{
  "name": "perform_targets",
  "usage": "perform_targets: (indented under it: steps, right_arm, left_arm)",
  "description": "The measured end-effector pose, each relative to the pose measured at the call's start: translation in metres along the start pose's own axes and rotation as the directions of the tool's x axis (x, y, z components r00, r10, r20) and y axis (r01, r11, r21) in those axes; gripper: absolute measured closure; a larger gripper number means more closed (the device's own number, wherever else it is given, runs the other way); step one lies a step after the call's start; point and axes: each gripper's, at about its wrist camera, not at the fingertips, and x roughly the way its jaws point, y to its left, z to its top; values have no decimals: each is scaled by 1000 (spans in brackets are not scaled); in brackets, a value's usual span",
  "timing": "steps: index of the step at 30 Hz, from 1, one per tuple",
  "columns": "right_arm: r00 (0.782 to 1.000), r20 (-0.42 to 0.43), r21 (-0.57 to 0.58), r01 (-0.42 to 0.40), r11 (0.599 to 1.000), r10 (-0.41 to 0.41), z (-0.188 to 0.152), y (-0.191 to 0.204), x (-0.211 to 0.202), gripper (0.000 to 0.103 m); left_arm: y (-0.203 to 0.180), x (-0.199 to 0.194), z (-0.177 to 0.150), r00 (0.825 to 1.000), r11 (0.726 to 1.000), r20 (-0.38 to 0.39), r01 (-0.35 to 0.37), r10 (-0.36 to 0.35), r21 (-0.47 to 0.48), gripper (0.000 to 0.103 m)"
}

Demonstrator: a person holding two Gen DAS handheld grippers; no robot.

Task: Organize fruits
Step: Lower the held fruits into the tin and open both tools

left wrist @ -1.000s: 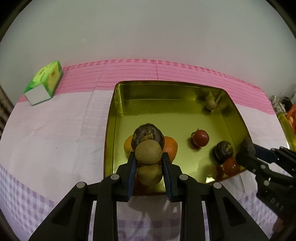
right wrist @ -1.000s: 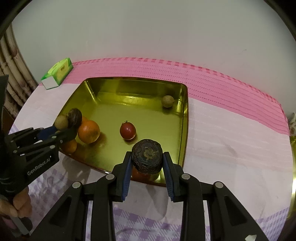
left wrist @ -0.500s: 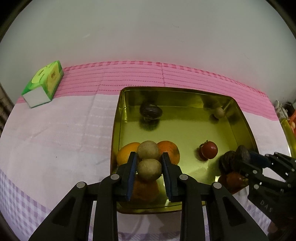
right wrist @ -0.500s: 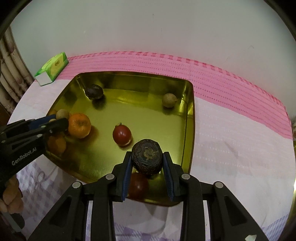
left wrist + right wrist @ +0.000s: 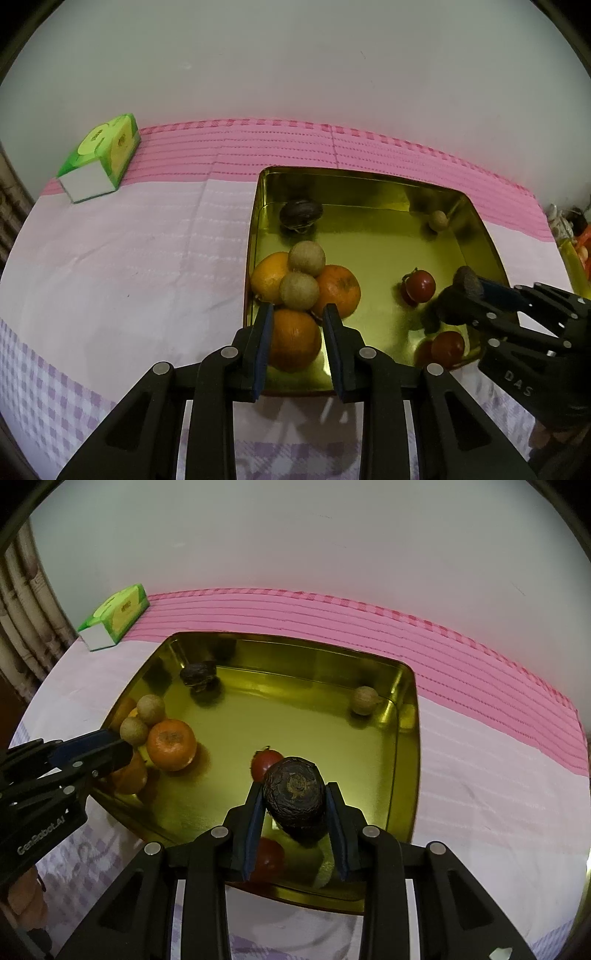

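Since a second ago my left gripper (image 5: 298, 325) let go its tan fruit (image 5: 299, 290), jaws apart; only the right view showed my right gripper (image 5: 294, 805) clamped on, seemingly, a dark fruit (image 5: 294, 798).

Two close wrist views — shared tray (image 5: 480, 236)

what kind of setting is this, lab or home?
Likely a home table against a plain wall: pink checked tablecloth, green tissue box, and a gold metal tray holding mixed fruit. No lab fixtures visible.

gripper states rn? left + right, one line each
Left tongs: open, empty, above the orange in the gold tray.
Right tongs: shut on the dark wrinkled fruit, over the tray.
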Motion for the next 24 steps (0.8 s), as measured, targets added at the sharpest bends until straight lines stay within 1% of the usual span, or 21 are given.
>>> perform_targets:
  steps: [4,6,9,10,11,13,18,24]
  right_arm:
    - [1000,0,-3,-10,1000,10,2,8,-1,73]
    - [1000,-1,5,-28,1000,28,2,10,-3,73]
    - [1000,-3,-3,-24,1000,24,3,14,-2,73]
    - [1000,-6,-4,-25,1000,25,2,16,0,73]
    - [1000,-10,-8,-24,1000,24,2,18,1,73]
    - [1000,-16,-14,-16,1000,16,1,20,4,73]
    - [999,-36,-15,6,1000,-6,-1,22,14,73]
    - [999,-45,-18,26,1000,-26,0,25,20,73]
  left_arm:
    - [1,-6,-3,1000,1000,2,-9,9,-5,74]
    - [4,-12,-5,1000,1000,6,-8,8,-16,74]
    - [8,-17,-8,1000,1000,12,0,0,-21,74]
    - [8,-19,-9,1000,1000,14,-19,19,-19,74]
    - [9,-21,-10,999,999,17,-31,32,-16,73]
    - [11,-24,-10,1000,1000,18,-21,21,-24,73]
    - [17,-29,-14,999,998,22,-47,48,-35,73]
    - [22,-32,-19,998,998,19,-56,57,-42,73]
